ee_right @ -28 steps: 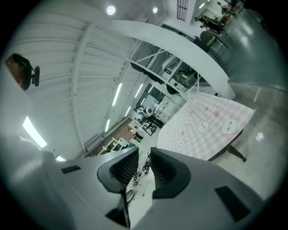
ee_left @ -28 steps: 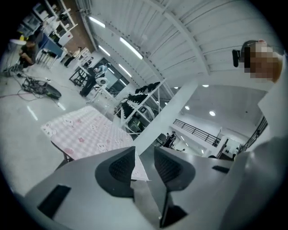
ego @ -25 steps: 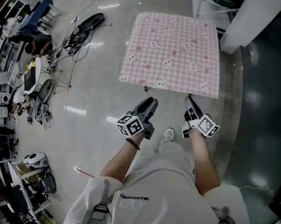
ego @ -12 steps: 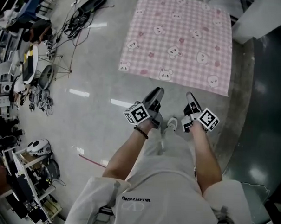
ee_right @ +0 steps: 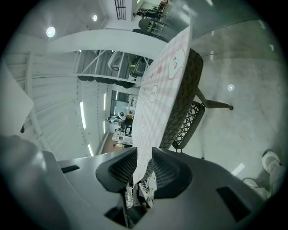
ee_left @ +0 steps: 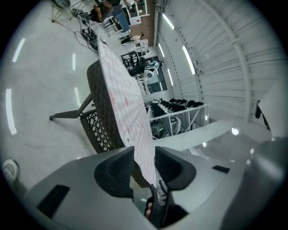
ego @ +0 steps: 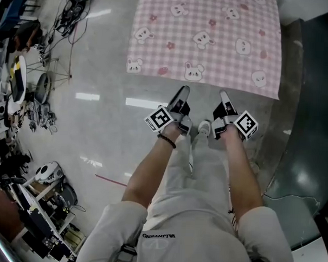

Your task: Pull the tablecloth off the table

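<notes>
Clamped narrow on the near hem of the pink tablecloth [ego: 206, 32]: fingers of left gripper [ego: 182, 91] and right gripper [ego: 223, 95]. Spread flat ahead of the fingers, over the woven tabletop [ee_right: 183, 96].

Both arms stretch forward and down from the body, nearly parallel. The left forearm [ego: 151, 165] wears a dark band [ego: 166, 140] at the wrist, the right forearm [ego: 241, 169] is bare, and each gripper's marker cube faces up behind its jaws. The left gripper [ee_left: 144, 155] points ahead with its jaws drawn close, and the edge of the tablecloth [ee_left: 128, 108] runs up between them and fills the narrow gap. The right gripper [ee_right: 144, 157] sits just beside it at the same reach, its jaws likewise pressed on the cloth's edge, one jaw against each face.
</notes>
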Demonstrator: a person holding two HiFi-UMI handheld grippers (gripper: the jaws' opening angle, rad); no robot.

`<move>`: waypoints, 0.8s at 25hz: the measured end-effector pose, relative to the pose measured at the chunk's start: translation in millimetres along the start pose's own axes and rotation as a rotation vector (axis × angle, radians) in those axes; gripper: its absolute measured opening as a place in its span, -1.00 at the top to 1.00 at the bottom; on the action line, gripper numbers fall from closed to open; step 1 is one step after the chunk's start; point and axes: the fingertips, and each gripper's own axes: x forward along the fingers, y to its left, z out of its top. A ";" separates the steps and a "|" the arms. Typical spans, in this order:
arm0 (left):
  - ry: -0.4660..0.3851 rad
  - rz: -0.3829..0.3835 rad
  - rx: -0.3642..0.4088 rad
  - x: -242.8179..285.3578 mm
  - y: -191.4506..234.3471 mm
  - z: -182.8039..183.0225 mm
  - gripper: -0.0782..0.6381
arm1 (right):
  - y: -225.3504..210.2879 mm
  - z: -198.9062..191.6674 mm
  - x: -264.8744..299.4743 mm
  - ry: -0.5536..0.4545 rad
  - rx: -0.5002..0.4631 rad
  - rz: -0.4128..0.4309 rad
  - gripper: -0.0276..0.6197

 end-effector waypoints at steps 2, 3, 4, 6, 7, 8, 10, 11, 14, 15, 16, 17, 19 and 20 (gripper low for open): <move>-0.006 0.001 -0.036 8.7 19.3 0.7 0.41 | -13.7 -0.1 9.0 -0.015 0.016 -0.008 0.56; -0.007 -0.010 -0.051 13.2 23.3 1.6 0.41 | -16.3 0.8 12.5 -0.023 0.019 -0.009 0.56; -0.008 -0.024 -0.056 16.9 24.6 3.0 0.40 | -17.9 2.1 15.1 -0.034 0.021 -0.009 0.56; -0.013 -0.050 -0.061 22.1 25.2 5.4 0.40 | -21.9 3.8 18.1 -0.052 0.026 -0.008 0.55; -0.019 -0.058 -0.081 24.2 27.1 5.2 0.40 | -24.8 4.4 19.7 -0.060 0.029 -0.008 0.55; -0.024 -0.061 -0.107 26.4 30.3 4.4 0.40 | -27.7 5.0 21.7 -0.067 0.033 -0.008 0.54; -0.025 -0.058 -0.117 30.0 36.6 5.7 0.40 | -33.5 7.3 25.1 -0.089 0.041 -0.009 0.53; -0.027 -0.061 -0.117 32.1 38.1 7.5 0.41 | -35.5 9.3 26.2 -0.103 0.045 -0.010 0.53; -0.043 -0.085 -0.149 39.2 33.7 14.0 0.41 | -31.0 17.0 29.0 -0.141 0.040 0.012 0.53; -0.048 -0.091 -0.158 41.0 31.9 15.9 0.41 | -27.9 18.6 30.0 -0.148 0.034 0.023 0.56; -0.052 -0.095 -0.167 42.5 30.6 17.2 0.41 | -25.5 19.4 31.0 -0.152 0.031 0.032 0.57; -0.055 -0.100 -0.174 43.9 29.8 18.2 0.43 | -24.5 19.9 31.9 -0.156 0.031 0.037 0.58; -0.063 -0.098 -0.173 46.0 31.6 19.4 0.52 | -26.7 22.0 32.8 -0.171 0.042 0.039 0.64; -0.067 -0.090 -0.168 47.1 34.1 19.7 0.58 | -29.4 23.9 33.0 -0.182 0.052 0.039 0.67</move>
